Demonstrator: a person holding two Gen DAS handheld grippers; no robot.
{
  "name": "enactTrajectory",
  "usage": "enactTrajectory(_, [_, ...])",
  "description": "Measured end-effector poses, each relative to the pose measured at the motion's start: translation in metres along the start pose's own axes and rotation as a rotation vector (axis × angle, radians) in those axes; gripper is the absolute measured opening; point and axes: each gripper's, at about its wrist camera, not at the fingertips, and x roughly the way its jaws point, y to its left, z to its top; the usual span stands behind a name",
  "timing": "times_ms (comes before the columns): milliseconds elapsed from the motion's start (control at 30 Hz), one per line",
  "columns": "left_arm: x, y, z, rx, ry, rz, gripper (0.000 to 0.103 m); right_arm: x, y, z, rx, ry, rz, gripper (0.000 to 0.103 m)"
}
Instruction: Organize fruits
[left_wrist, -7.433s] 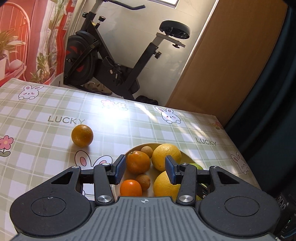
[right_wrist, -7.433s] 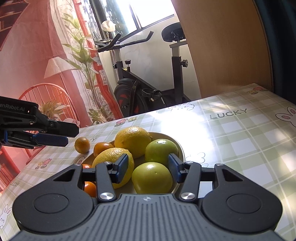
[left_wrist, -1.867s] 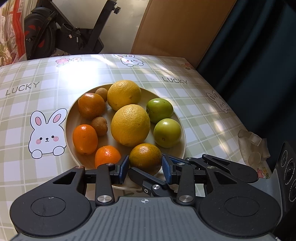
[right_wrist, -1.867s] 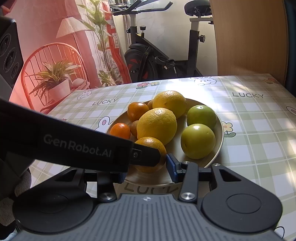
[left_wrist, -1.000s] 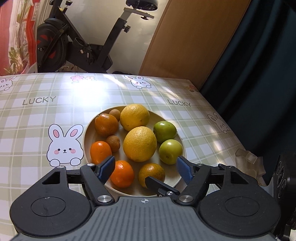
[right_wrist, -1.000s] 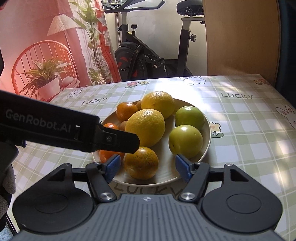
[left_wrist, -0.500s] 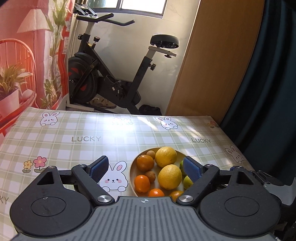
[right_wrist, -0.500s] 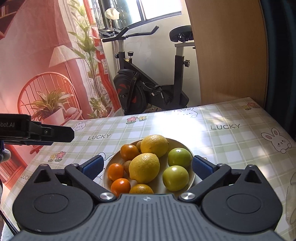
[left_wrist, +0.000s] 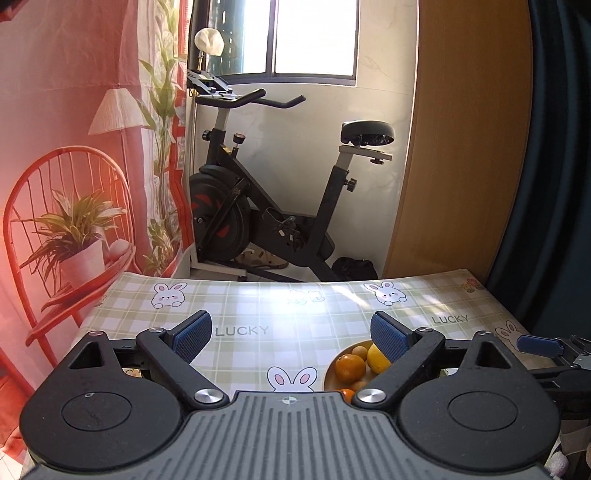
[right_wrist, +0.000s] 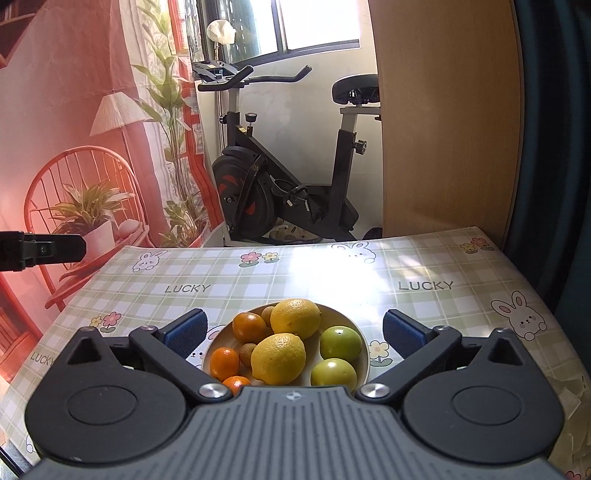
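A black exercise bike (left_wrist: 280, 184) stands at centre against a white wall, under a bright window (left_wrist: 314, 37); a red printed backdrop (left_wrist: 74, 129) showing a chair, lamp and plants fills the left; a wooden panel (left_wrist: 469, 147) and dark curtain (left_wrist: 561, 147) stand right; sunlight falls on the checked tabletop (left_wrist: 258, 306) below.

The left gripper (left_wrist: 291, 334) fills the lower part of its own view, and its jaws have just been opening; they now stand wide apart with nothing between them. The right gripper (right_wrist: 293, 332) also has its jaws spread wide and holds nothing. One finger of the left gripper shows at the left edge of the right view.
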Motion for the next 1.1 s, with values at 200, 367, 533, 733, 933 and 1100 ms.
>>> enactTrajectory(200, [-0.007, 0.001, 0.003, -0.014, -0.022, 0.029, 0.094, -0.008, 0.009, 0.01, -0.019, -0.019, 0.019, 0.103])
enactTrajectory(367, [-0.013, 0.004, 0.002, -0.033, -0.031, 0.048, 0.095, -0.013, 0.015, 0.011, -0.037, -0.028, 0.025, 0.103])
enactTrajectory(533, [-0.017, 0.005, 0.0, -0.047, -0.029, 0.047, 0.095, -0.015, 0.018, 0.011, -0.042, -0.025, 0.027, 0.103])
enactTrajectory(733, [-0.017, 0.005, -0.004, -0.065, -0.015, 0.052, 0.095, -0.014, 0.018, 0.011, -0.04, -0.008, 0.024, 0.103])
enactTrajectory(933, [-0.015, 0.009, -0.005, -0.078, -0.001, 0.044, 0.095, -0.014, 0.019, 0.009, -0.044, 0.006, 0.021, 0.103])
enactTrajectory(1100, [-0.012, 0.012, -0.006, -0.095, 0.013, 0.034, 0.095, -0.013, 0.02, 0.009, -0.046, 0.009, 0.022, 0.103])
